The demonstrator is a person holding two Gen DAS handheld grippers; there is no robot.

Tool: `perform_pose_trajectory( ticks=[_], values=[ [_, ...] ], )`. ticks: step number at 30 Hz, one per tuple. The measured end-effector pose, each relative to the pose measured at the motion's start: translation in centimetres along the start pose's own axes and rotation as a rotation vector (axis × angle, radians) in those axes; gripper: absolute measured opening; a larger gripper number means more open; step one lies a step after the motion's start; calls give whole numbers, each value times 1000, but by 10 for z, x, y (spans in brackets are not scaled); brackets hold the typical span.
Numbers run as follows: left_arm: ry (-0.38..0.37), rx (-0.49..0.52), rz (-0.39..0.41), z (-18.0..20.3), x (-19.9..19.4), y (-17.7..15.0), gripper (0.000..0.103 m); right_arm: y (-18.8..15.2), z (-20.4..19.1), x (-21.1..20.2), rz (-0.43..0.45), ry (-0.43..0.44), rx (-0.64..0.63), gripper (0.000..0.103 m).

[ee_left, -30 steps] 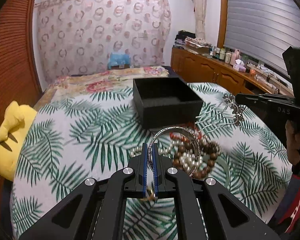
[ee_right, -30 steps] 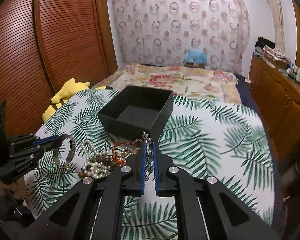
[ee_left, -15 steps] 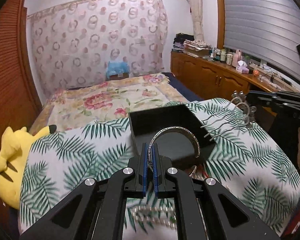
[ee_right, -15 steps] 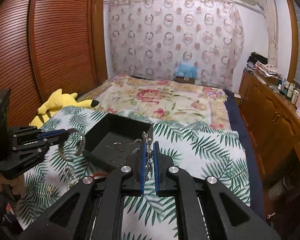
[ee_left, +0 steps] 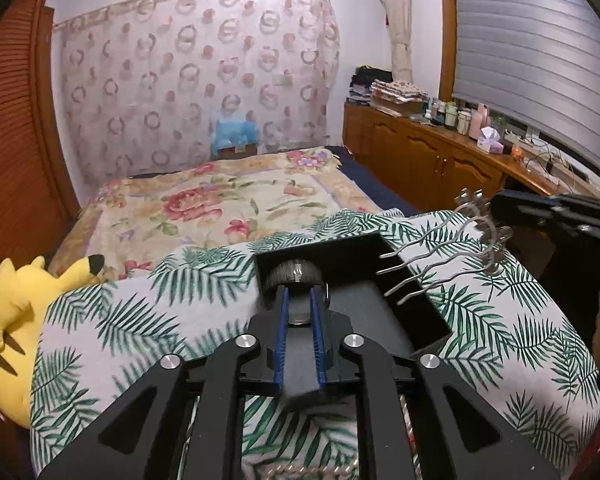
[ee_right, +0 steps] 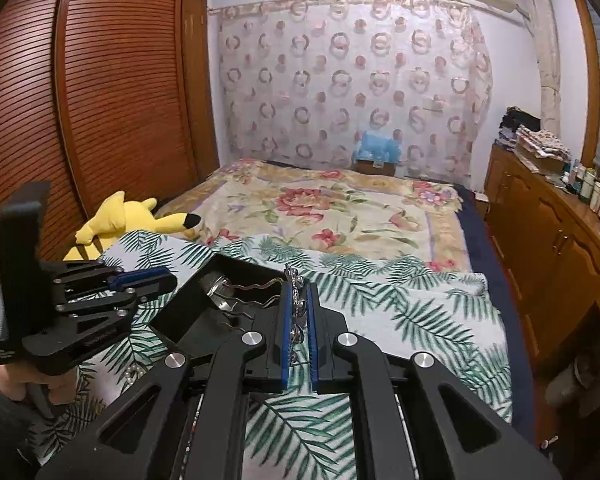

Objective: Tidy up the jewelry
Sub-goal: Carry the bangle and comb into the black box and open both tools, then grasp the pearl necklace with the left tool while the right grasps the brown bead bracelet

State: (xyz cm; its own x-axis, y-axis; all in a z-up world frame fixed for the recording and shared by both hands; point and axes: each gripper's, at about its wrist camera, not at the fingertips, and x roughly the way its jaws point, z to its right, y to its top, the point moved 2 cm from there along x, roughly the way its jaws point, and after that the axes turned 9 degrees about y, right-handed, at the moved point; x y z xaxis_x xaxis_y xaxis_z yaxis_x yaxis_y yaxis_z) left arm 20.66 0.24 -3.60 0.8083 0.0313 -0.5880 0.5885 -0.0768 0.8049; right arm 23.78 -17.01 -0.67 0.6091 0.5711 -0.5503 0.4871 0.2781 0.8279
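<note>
The silver bangle (ee_left: pixel 294 276) is now seen lying inside the black box (ee_left: pixel 428 322), at its far corner, just beyond the tips of the left gripper (ee_left: pixel 300 300). Its jaws have just been opened and stand apart with nothing clamped, whereas 1 second ago the bangle was pinched between them. 1 piece is thus judged delivered. The silver hair comb (ee_right: pixel 298 304) is kept clamped in the right gripper (ee_right: pixel 299 294), its prongs reaching over the box.

Bedroom clutter around my workspace

I see a yellow plush toy (ee_left: pixel 18 320) at nine o'clock, a floral bedspread (ee_left: pixel 220 208) at twelve, and a wooden dresser (ee_left: pixel 432 156) at two.
</note>
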Motion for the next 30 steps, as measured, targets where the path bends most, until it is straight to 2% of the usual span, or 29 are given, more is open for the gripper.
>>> perform_pose_trajectory(
  ticks=[8,15,17,18,20,23,25,30],
  values=[
    [18,-15,-16,-25,-21,-27,17,-13,-13,43,-70,56,30,9],
    [6,-9,-35,-27,-32,-51,18,-22,-20,72,-133,73,46,9],
    [4,-6,-39,-26,-35,-57,25,-25,-20,77,-144,63,48,12],
    [0,-8,-40,-26,-36,-59,26,-26,-19,78,-144,63,51,12],
    [-11,-14,-45,-25,-40,-66,26,-26,-18,76,-137,75,53,14],
    [-19,-13,-50,-23,-46,-73,32,-28,-18,62,-111,73,43,30],
    [-25,-10,-54,-20,-51,-79,36,-32,-20,47,-91,79,35,31],
    [-40,-11,-77,-17,-59,-97,36,-56,-30,13,-82,106,4,31]
  ],
)
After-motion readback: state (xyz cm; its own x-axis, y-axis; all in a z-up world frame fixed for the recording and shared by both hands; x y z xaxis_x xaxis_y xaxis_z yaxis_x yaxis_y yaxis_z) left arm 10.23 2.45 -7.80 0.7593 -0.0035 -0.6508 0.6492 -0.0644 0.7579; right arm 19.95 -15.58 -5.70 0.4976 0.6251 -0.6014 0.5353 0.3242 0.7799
